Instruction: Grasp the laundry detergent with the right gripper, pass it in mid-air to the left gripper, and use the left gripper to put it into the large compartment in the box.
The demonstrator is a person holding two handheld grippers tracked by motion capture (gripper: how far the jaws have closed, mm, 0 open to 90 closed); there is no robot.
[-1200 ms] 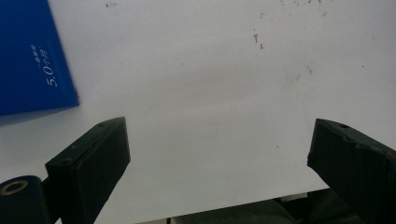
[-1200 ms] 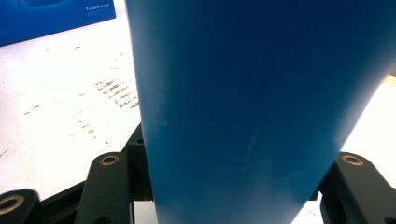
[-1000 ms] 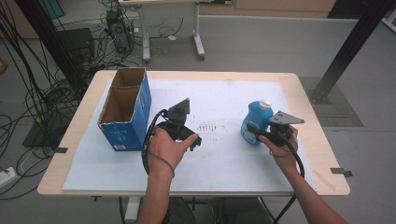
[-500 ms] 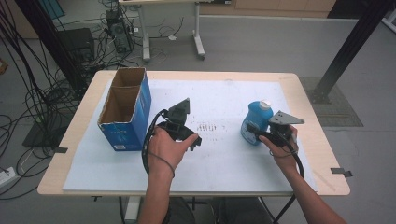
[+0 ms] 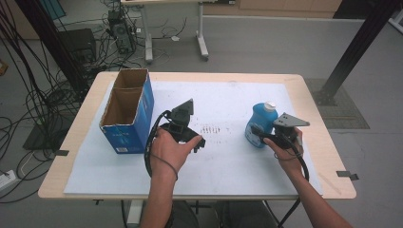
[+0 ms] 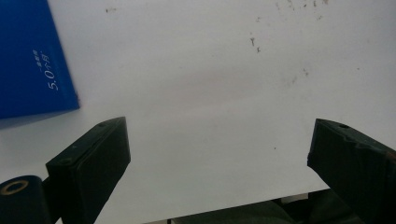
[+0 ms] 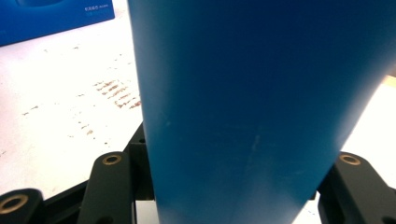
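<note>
Both forearms reach forward, the left claw held with its jaws spread wide, the right claw clamped tight, wrist level.

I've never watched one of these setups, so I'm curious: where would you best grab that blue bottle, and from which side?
Take the blue bottle across its broad lower body, coming in level from the person's side. It stands upright on the white sheet, narrowing towards its white cap, so the body gives the flattest hold. The right gripper already clamps it there.

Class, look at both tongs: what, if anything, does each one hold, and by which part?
The right tongs grip the blue bottle by its lower body, one jaw on each side. The left tongs stand open over the white sheet and hold nothing.
</note>
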